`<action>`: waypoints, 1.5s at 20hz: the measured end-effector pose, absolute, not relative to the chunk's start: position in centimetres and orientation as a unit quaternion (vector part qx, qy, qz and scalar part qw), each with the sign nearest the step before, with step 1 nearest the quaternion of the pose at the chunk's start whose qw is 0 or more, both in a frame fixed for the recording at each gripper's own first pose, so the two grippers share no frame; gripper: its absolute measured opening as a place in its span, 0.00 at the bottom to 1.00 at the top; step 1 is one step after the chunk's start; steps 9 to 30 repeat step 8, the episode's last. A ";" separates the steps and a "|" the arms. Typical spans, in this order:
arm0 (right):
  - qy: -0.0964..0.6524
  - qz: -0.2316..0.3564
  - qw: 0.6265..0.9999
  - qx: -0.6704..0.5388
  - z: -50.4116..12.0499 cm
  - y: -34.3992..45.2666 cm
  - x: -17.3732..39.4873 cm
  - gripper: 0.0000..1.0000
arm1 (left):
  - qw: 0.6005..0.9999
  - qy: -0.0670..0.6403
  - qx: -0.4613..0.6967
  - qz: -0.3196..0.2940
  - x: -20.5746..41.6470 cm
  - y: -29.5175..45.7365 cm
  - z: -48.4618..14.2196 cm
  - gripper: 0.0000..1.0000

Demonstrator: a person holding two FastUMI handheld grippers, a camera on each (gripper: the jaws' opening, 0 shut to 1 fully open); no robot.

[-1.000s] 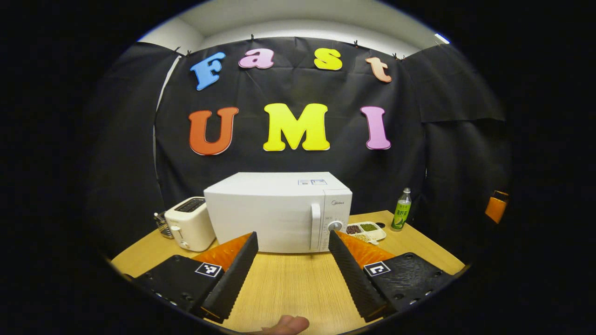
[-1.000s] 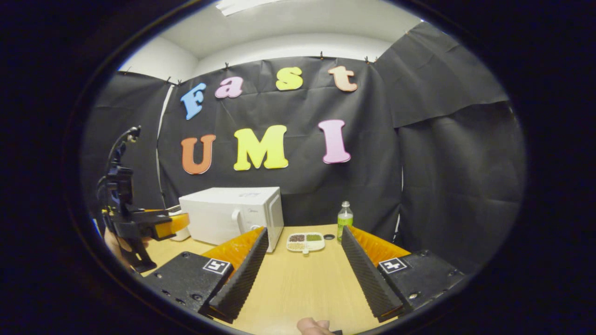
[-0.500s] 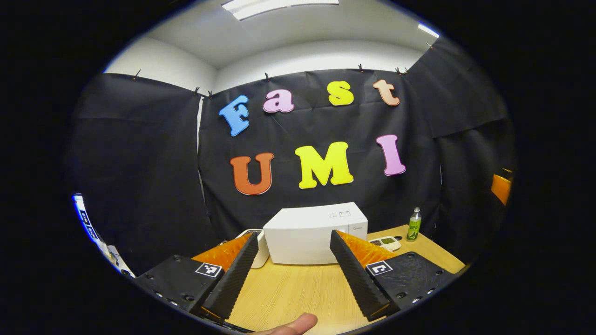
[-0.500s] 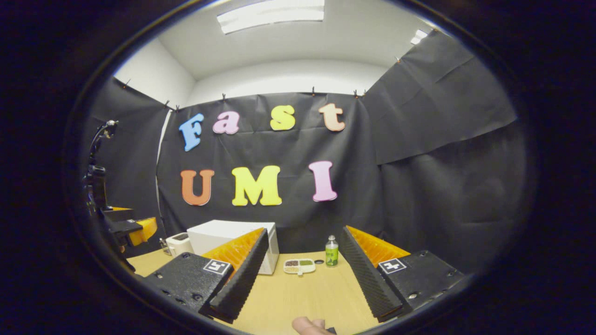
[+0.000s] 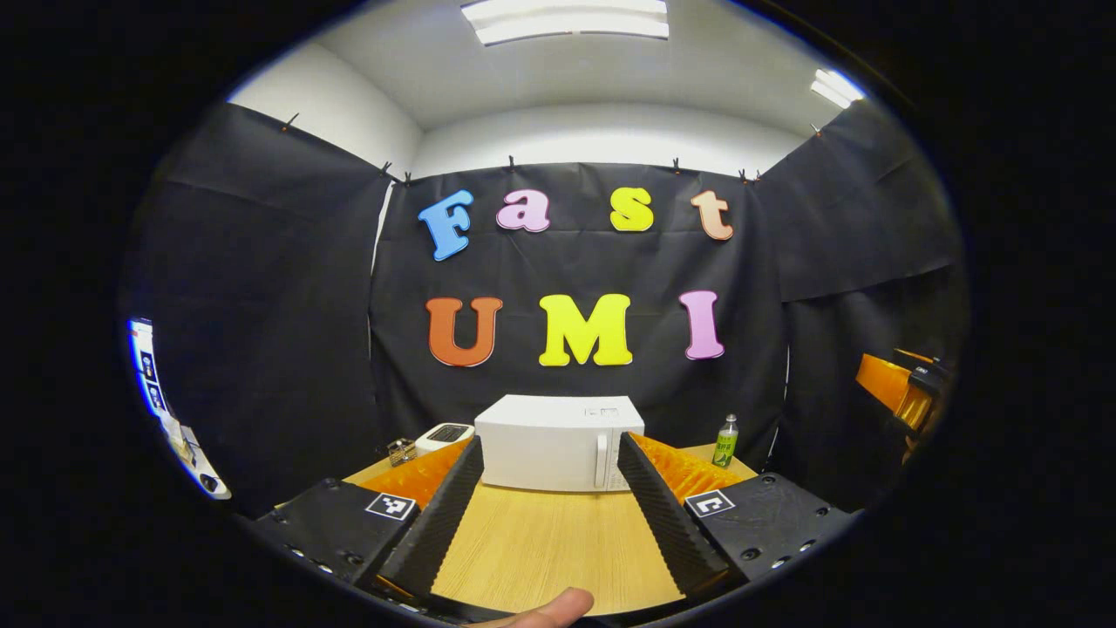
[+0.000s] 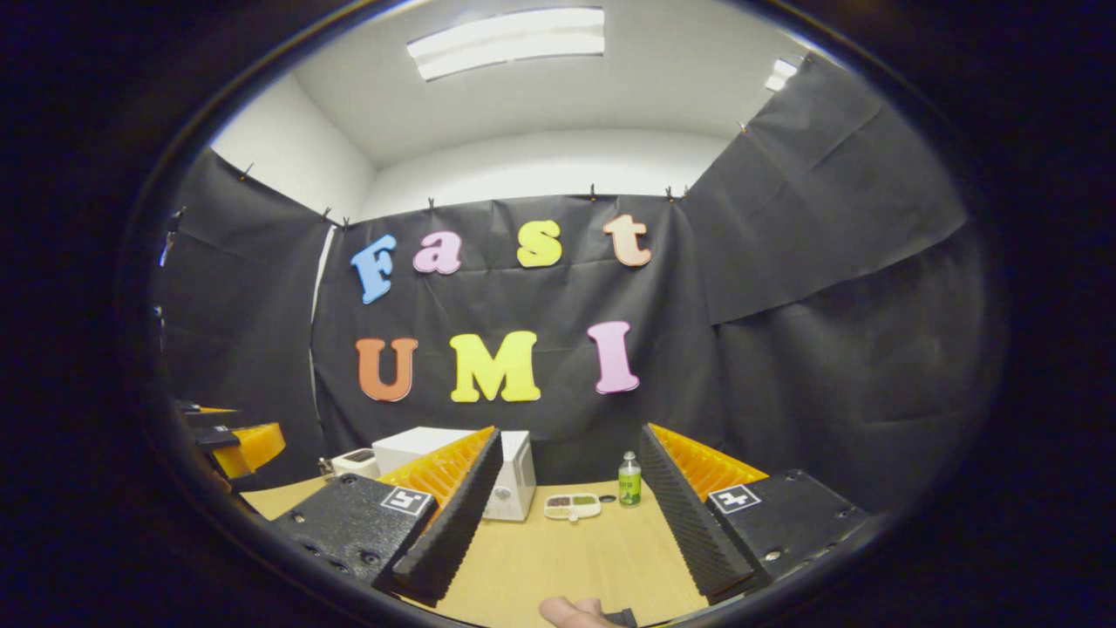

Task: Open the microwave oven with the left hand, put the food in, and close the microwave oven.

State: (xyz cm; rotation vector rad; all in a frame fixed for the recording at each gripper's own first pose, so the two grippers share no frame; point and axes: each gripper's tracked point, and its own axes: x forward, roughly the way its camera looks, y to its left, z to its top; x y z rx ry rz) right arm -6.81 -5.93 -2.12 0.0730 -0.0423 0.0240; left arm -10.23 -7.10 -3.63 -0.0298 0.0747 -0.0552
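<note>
Table [image 5: 540, 541]: light wood, carries everything. Both hand-held grippers are held above its near part, well back from the appliances.

Microwave oven [image 5: 558, 440]: white, at the far side of the table, door shut, vertical handle [image 5: 600, 460] near its right edge. In the right gripper view it stands far left, partly behind a finger.

Toaster [image 5: 443, 434]: white, just left of the microwave oven. Not part of the task.

Left hand-held gripper [image 5: 545, 488]: fingers spread wide, holding nothing; the microwave oven front sits framed between them.

Right hand-held gripper [image 6: 567, 501]: likewise wide apart and empty, aimed at the food tray.

Green bottle [image 6: 629, 480]: upright, right of the microwave oven, near the tray.

Food tray [image 6: 572, 506]: small white divided dish on the table between the microwave oven and the bottle; contents too small to identify.

Judgement: the task looks not yet begun; the step in hand is the left gripper's approach to the door handle. To do it well: bring the left gripper forward and down until the handle lies between the fingers, close squarely on the handle's mid-length, then pull along the door's arc (hinge presumably on the left) rather than straight back, so the oven does not slide. Keep the right gripper clear of the door swing, waiting near the tray.
</note>
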 end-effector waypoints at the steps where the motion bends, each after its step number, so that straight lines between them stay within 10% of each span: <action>1: -0.023 0.012 0.999 0.036 -2.1 -5.8 -6.8 1.00 | 0.999 0.036 -0.009 -0.021 -10.4 -7.0 -3.8 0.96; 30: -0.002 0.035 0.999 0.021 -3.9 -4.2 -6.2 1.00 | 0.997 0.059 0.019 -0.034 -9.9 -8.9 -6.4 0.96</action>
